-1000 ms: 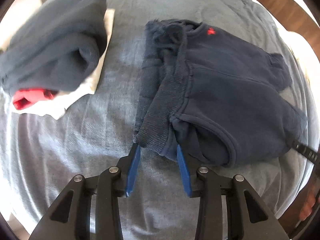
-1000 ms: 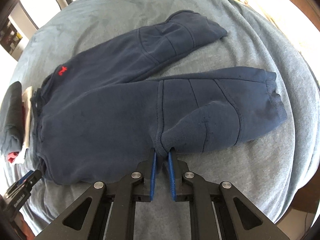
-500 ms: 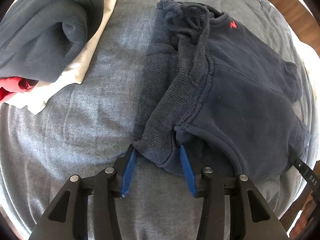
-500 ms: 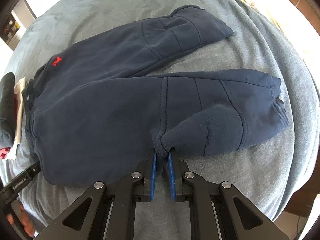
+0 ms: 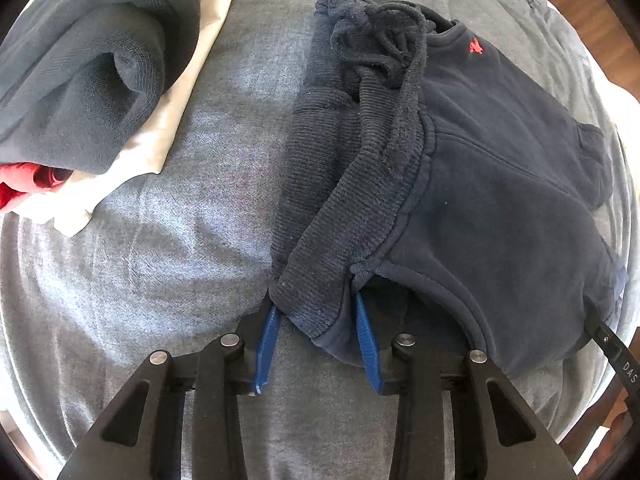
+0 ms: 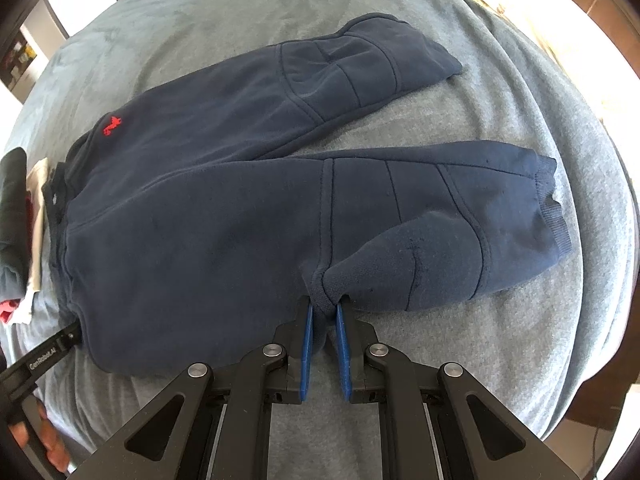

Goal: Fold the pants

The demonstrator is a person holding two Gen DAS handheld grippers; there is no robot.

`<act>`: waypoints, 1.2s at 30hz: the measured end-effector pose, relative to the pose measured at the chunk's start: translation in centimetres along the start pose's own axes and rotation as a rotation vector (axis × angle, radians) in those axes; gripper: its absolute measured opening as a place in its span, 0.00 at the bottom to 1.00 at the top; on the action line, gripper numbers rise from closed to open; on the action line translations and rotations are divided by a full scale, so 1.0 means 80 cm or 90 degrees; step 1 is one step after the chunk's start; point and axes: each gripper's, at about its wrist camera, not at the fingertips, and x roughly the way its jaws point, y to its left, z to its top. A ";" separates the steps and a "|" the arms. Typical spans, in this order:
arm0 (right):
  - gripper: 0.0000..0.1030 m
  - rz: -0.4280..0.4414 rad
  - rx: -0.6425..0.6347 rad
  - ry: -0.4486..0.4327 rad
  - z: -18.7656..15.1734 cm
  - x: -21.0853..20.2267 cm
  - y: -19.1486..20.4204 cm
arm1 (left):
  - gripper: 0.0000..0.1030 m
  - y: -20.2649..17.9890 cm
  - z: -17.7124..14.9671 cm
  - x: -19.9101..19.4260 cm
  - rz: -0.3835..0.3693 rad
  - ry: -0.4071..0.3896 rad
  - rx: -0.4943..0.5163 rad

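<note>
**Both grippers at the near edge of the pants**

I see the navy pants spread flat on the grey blanket, waistband at nine o'clock, both legs running out toward three o'clock. My right gripper is clenched on a pinch of cloth at the near leg's lower edge, at six o'clock in its view. My left gripper straddles the ribbed waistband corner; its fingers are closing with that corner between them. At ten o'clock in the left view sits a stack of folded clothes, well apart from the pants.
</note>
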 end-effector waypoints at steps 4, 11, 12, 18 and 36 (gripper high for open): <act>0.12 -0.002 -0.001 0.002 0.004 -0.001 0.003 | 0.28 0.002 0.007 -0.003 -0.003 0.003 0.005; 0.12 -0.002 -0.006 0.004 0.010 -0.010 0.005 | 0.20 0.006 0.010 -0.032 -0.007 0.006 0.015; 0.12 -0.002 -0.007 0.004 0.012 -0.013 0.005 | 0.19 0.006 0.010 -0.039 -0.009 0.009 0.016; 0.12 0.010 -0.007 -0.014 0.028 -0.054 0.001 | 0.18 0.006 0.022 -0.090 -0.031 0.022 0.012; 0.12 0.024 -0.017 -0.040 0.151 -0.083 0.017 | 0.18 -0.014 0.139 -0.141 -0.067 0.054 -0.069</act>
